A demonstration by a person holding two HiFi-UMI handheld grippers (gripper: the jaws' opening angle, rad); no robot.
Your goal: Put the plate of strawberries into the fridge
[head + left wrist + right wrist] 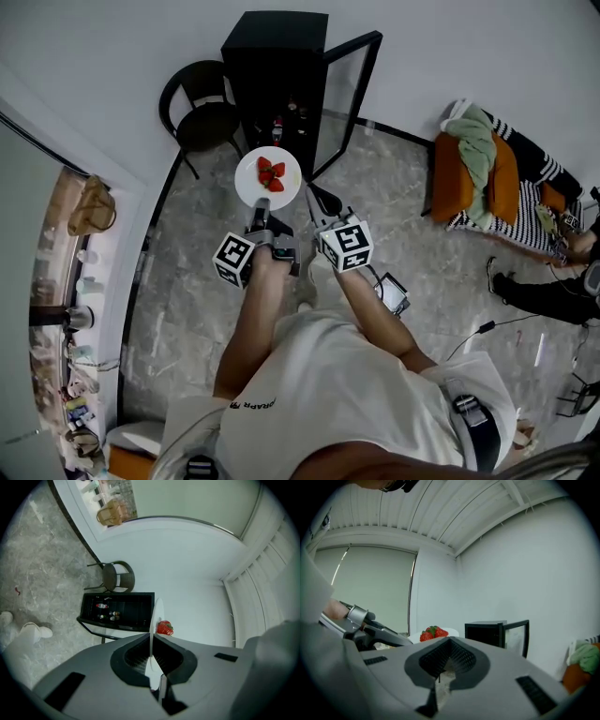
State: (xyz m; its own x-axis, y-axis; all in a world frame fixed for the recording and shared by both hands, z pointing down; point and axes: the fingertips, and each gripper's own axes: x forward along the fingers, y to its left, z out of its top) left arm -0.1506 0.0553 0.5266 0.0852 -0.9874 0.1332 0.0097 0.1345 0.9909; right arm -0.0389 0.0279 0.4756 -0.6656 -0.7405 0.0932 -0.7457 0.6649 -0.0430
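Observation:
A white plate (251,181) with several red strawberries (271,173) hangs level in front of the small black fridge (277,66), whose glass door (349,94) stands open to the right. My left gripper (260,210) is shut on the plate's near rim. In the left gripper view the plate (153,616) shows edge-on, clamped between the jaws, with one strawberry (164,628) beside it and the fridge (117,610) beyond. My right gripper (318,200) is shut on nothing, just right of the plate. The right gripper view shows the strawberries (432,633) and the fridge (486,633).
A dark round chair (201,114) stands left of the fridge. An orange seat with clothes (487,173) is at the right, a person's legs (548,295) near it. A small device (392,292) and cables lie on the marble floor. A cluttered counter (80,309) lines the left wall.

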